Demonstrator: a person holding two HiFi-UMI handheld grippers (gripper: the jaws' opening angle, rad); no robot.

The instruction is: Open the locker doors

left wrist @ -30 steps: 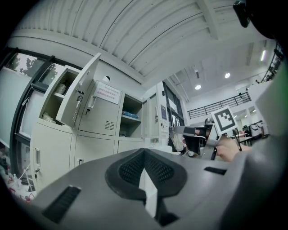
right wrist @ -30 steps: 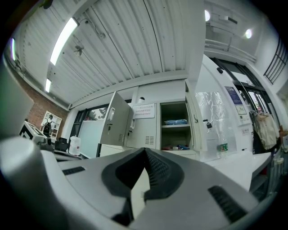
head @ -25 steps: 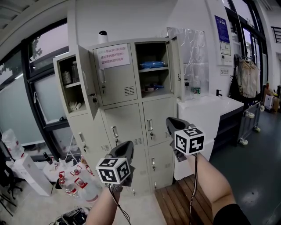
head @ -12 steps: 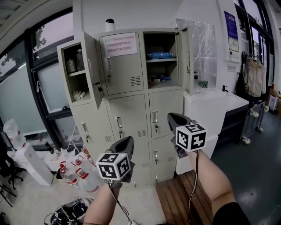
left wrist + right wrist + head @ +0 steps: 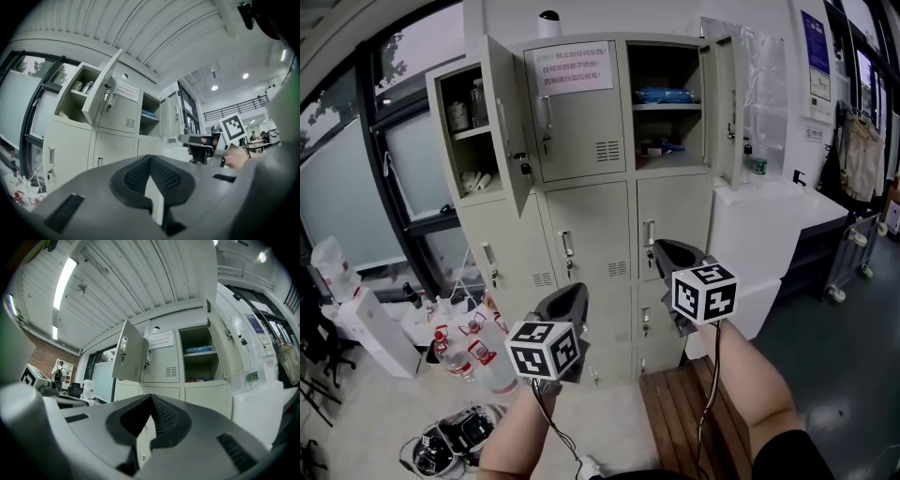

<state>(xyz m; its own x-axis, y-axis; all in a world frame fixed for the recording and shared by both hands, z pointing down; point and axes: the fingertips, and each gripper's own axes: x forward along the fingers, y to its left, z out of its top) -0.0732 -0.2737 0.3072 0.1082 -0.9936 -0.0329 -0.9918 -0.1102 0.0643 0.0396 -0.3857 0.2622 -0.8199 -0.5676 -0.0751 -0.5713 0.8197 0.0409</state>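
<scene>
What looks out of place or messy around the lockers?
Bottles crowd the floor left of the lockers, near a tangle of gear. The lockers look undamaged; the top left door and top right door stand open.

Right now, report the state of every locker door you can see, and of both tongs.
Top-left locker door, open, swung outward.
Top-middle locker door, closed.
Top-right locker door, open.
Middle-row locker doors, all three closed.
Bottom-row locker doors, partly hidden behind the grippers, closed where visible.
Left tongs, shut, nothing held.
Right tongs, shut, nothing held.
</scene>
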